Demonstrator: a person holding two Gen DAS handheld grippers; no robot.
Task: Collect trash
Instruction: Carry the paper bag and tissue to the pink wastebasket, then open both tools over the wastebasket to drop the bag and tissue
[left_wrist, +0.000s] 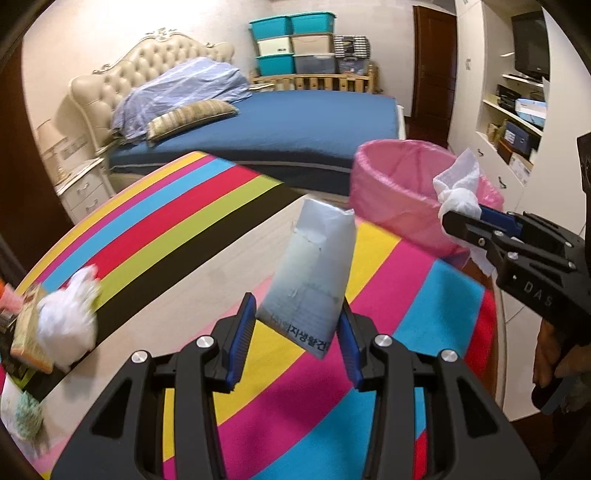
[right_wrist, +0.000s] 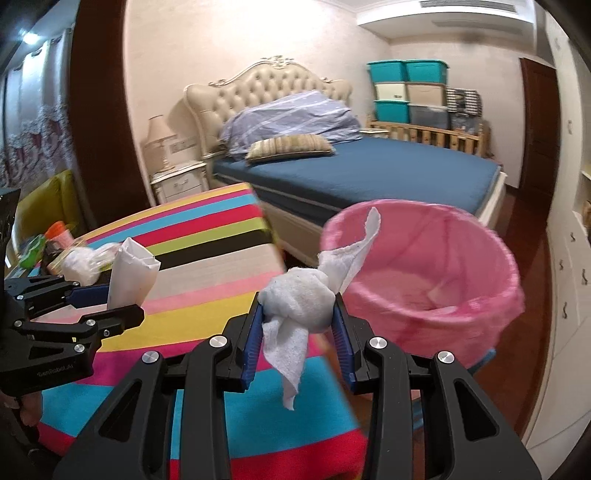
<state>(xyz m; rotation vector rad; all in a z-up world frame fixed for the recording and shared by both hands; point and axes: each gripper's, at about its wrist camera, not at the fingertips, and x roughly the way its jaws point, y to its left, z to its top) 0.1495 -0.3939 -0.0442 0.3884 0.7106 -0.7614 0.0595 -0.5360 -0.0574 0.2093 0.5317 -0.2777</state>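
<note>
My left gripper (left_wrist: 297, 325) is shut on a torn pale blue paper packet (left_wrist: 314, 269) with printed text, held above the striped table. The packet also shows in the right wrist view (right_wrist: 131, 275), in the left gripper (right_wrist: 107, 306). My right gripper (right_wrist: 299, 314) is shut on a crumpled white tissue (right_wrist: 299, 301) with loose ends hanging, held near the rim of the pink-lined trash bin (right_wrist: 424, 280). In the left wrist view the right gripper (left_wrist: 476, 225) holds the tissue (left_wrist: 460, 184) at the bin's (left_wrist: 391, 184) right rim.
A striped colourful tablecloth (left_wrist: 177, 206) covers the table. Another white tissue wad (left_wrist: 66, 321) lies at its left beside a yellow box (left_wrist: 27, 332) and clutter. A bed (right_wrist: 354, 173) stands behind; white shelves (left_wrist: 517, 118) are on the right.
</note>
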